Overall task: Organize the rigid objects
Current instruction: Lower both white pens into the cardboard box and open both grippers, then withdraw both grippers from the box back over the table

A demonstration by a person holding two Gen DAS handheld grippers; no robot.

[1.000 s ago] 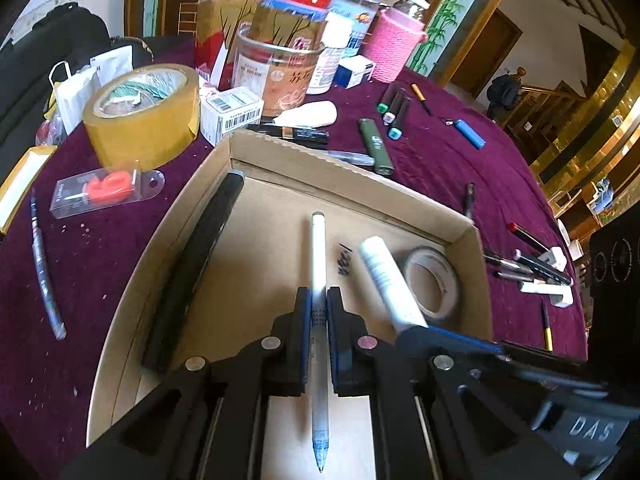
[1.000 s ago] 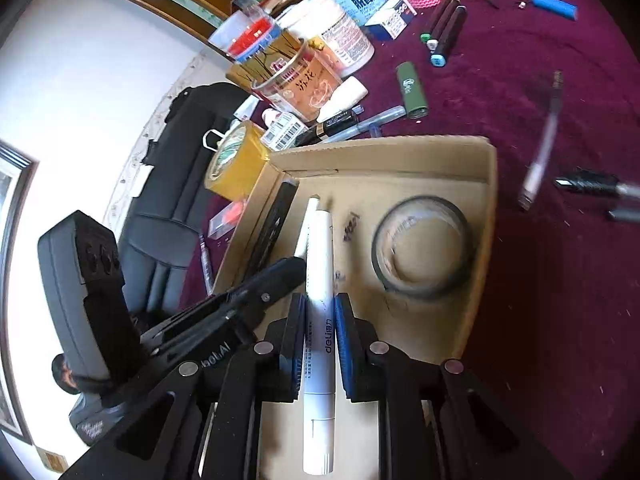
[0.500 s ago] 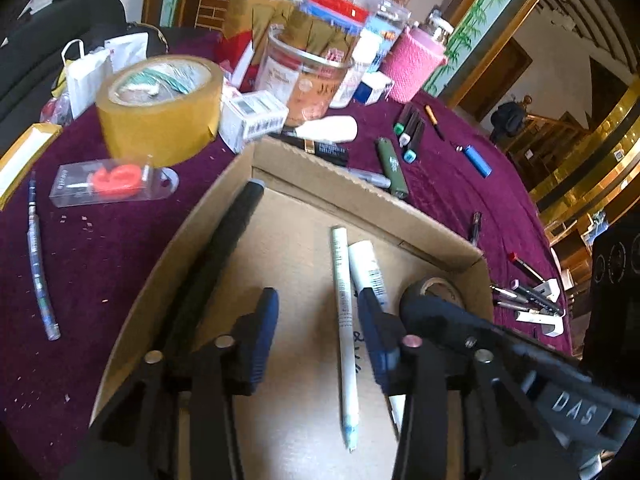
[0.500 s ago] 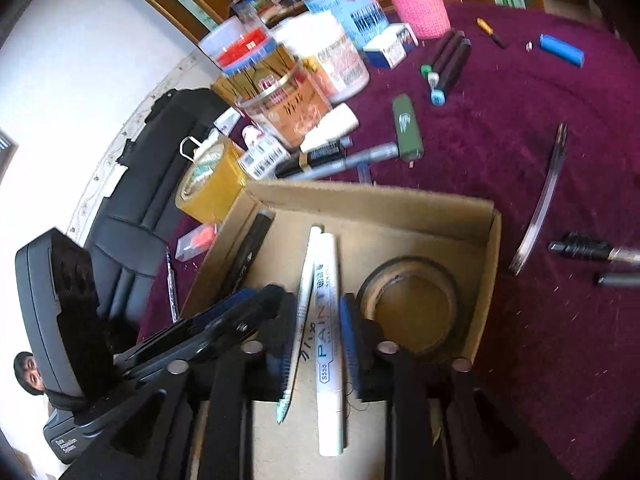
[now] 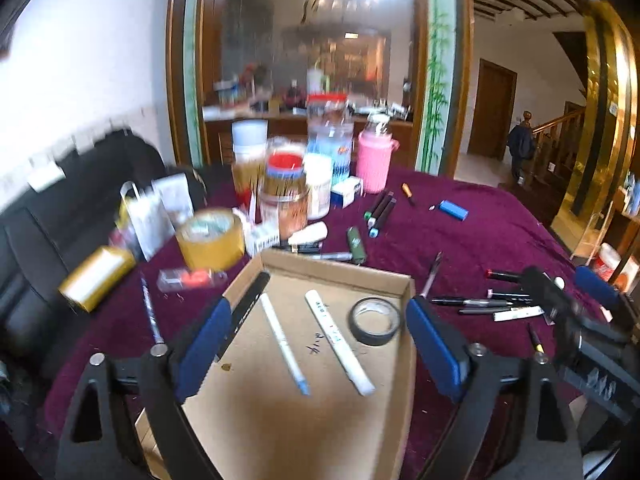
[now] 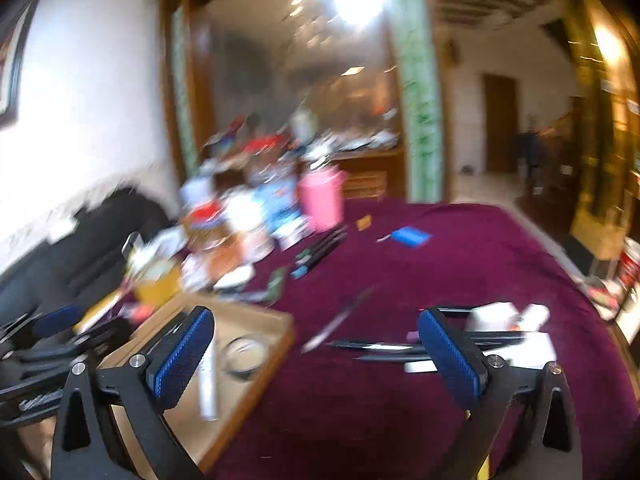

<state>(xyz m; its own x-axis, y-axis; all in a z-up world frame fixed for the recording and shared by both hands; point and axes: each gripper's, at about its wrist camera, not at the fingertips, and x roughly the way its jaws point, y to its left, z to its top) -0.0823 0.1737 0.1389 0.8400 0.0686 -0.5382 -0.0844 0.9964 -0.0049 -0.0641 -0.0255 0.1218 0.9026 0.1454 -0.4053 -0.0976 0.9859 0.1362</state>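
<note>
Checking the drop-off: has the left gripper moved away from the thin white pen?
Yes. The left gripper let go, its fingers just opening, and backed up off the thin white pen in the cardboard box.

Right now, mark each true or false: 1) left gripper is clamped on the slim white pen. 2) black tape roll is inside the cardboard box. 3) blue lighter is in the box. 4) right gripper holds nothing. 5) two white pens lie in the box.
1) False: the left gripper has just opened; the slim white pen lies loose.
2) True: the black tape roll lies in the cardboard box.
3) False: the blue lighter lies on the purple cloth.
4) True: the right gripper is open, empty.
5) True: also the white paint marker.
</note>
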